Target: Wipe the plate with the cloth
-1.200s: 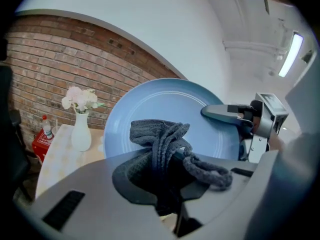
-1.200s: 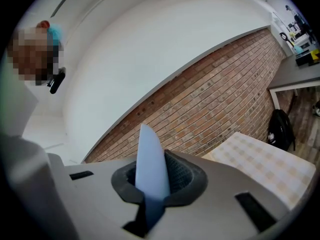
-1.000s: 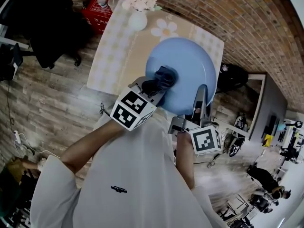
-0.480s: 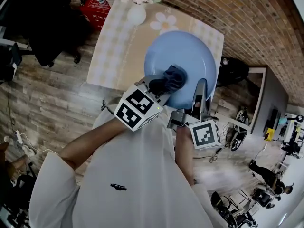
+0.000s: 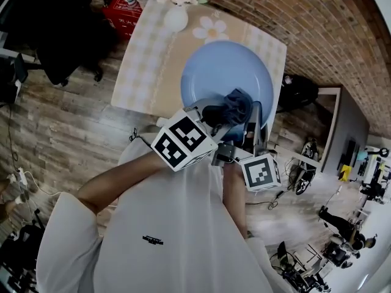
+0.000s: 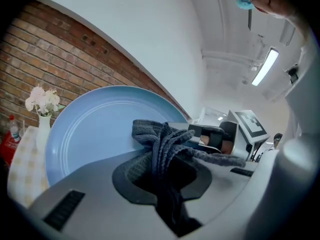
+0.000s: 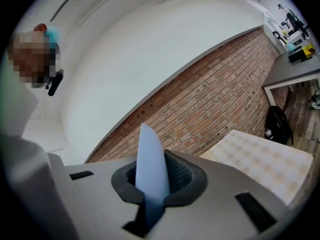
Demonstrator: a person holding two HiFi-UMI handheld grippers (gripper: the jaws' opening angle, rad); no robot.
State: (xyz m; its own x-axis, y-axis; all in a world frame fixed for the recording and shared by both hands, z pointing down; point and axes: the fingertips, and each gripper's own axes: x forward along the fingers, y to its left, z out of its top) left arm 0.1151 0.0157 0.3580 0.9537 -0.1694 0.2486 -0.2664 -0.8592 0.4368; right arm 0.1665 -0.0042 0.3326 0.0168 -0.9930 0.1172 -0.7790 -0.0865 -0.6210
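A large light-blue plate (image 5: 223,78) is held up on edge above the table; its face fills the left gripper view (image 6: 85,134). My right gripper (image 5: 255,127) is shut on the plate's near rim, which shows edge-on as a thin blue blade (image 7: 152,169) between its jaws. My left gripper (image 5: 215,116) is shut on a dark grey-blue knitted cloth (image 5: 235,105), bunched (image 6: 167,146) and pressed against the plate's lower right part, close to the right gripper (image 6: 220,136).
A table with a beige checked cloth (image 5: 146,54) lies below, carrying a white vase of pale flowers (image 5: 176,8). A red box with a bottle (image 5: 125,8) sits at its far corner. Brick wall (image 7: 215,99) behind; black chair (image 5: 67,35) at left.
The left gripper has slid the cloth rightwards and downwards across the plate's face, towards the right gripper. The plate has shifted slightly lower in view.
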